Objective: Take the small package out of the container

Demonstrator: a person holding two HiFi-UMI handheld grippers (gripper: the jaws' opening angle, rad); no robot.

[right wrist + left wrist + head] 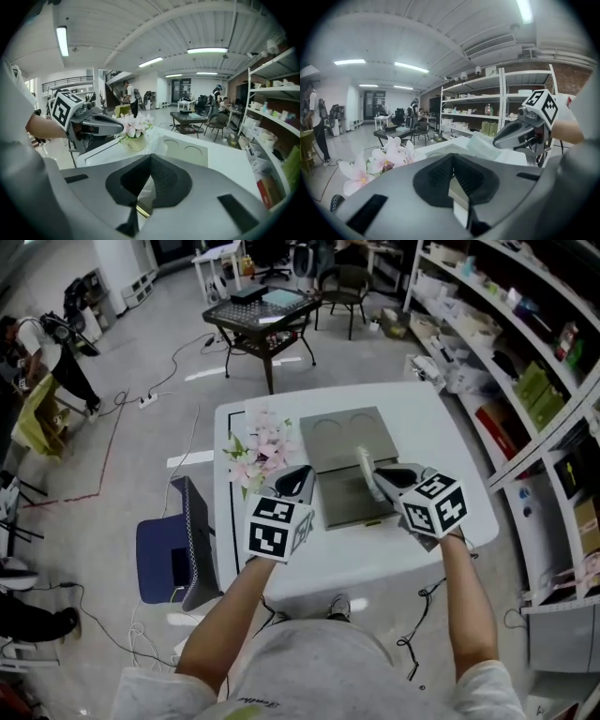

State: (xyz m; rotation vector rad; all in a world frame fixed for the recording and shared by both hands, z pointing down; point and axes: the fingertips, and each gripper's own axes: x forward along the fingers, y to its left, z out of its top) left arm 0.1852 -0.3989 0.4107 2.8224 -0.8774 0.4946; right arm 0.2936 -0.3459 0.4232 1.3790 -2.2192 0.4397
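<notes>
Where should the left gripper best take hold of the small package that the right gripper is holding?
The left gripper should come from the left onto the free end of the small package: it is a thin, flat packet, and the right gripper is shut on its other end.

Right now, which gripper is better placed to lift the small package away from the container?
Right. The right gripper is shut on the small package above the gray container. The left gripper is shut on nothing, beside the flowers at the container's left edge.
</notes>
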